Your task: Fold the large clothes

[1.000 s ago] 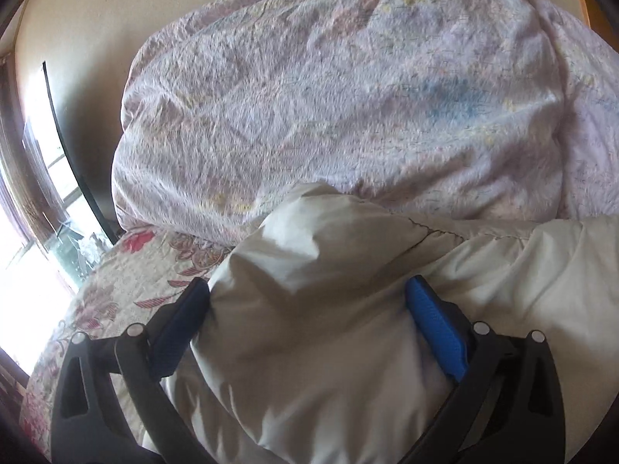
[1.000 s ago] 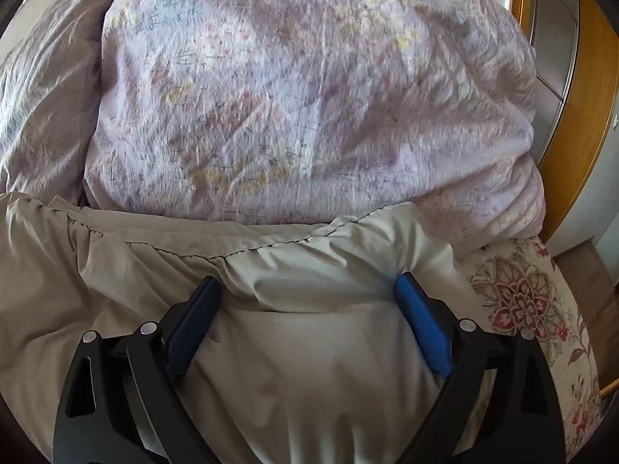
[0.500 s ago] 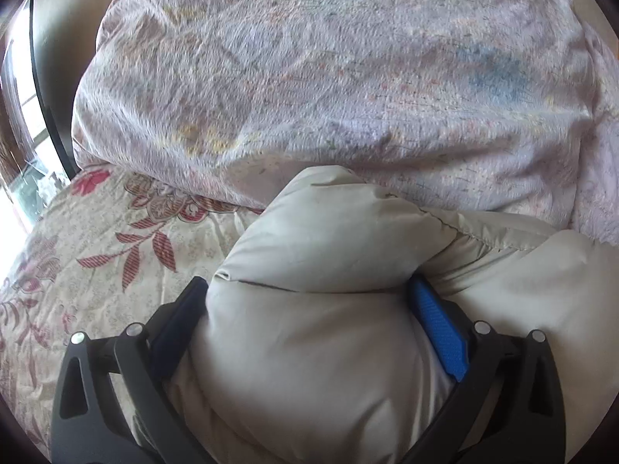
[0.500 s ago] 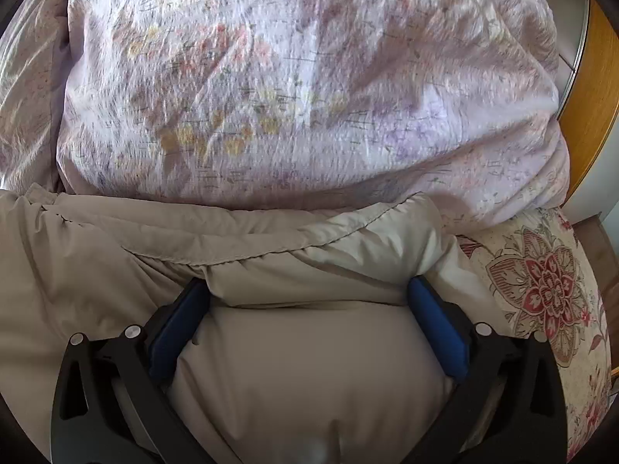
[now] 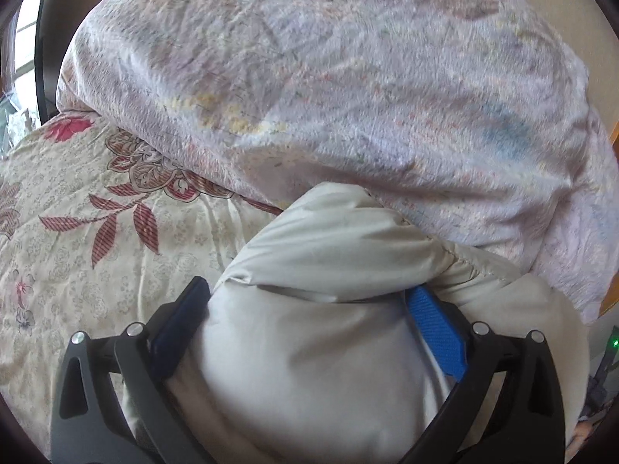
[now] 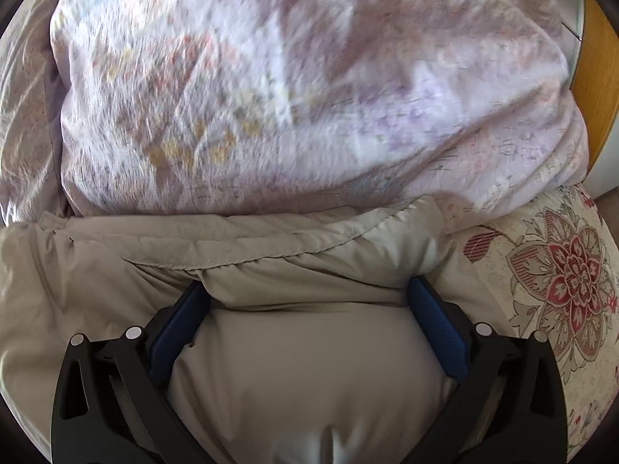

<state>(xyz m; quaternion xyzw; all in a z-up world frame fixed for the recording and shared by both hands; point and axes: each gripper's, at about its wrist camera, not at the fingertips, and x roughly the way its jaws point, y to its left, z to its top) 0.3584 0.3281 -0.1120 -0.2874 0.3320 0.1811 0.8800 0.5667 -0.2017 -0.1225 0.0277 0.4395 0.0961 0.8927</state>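
Note:
A puffy beige padded garment point(image 5: 309, 367) fills the lower part of both views. In the left wrist view my left gripper point(image 5: 309, 301) has its blue pads point(image 5: 437, 332) pressed against a thick bunch of it, near one corner. In the right wrist view my right gripper point(image 6: 309, 301) clamps another thick bunch of the same garment point(image 6: 309, 371), just behind its stitched hem point(image 6: 271, 259). The hem lies against a crumpled pale lilac quilt point(image 6: 309, 96). The fingertips are partly buried in the fabric.
The lilac floral quilt point(image 5: 348, 96) is heaped just ahead of both grippers. The bed's cream sheet with red flowers point(image 5: 96, 232) shows at the left, and at the right in the right wrist view point(image 6: 561, 290). A wooden panel point(image 6: 595, 77) stands at far right.
Both grippers moved forward and down with the garment. Its edge now lies against the quilt's base, and more of the flowered sheet shows beside each gripper.

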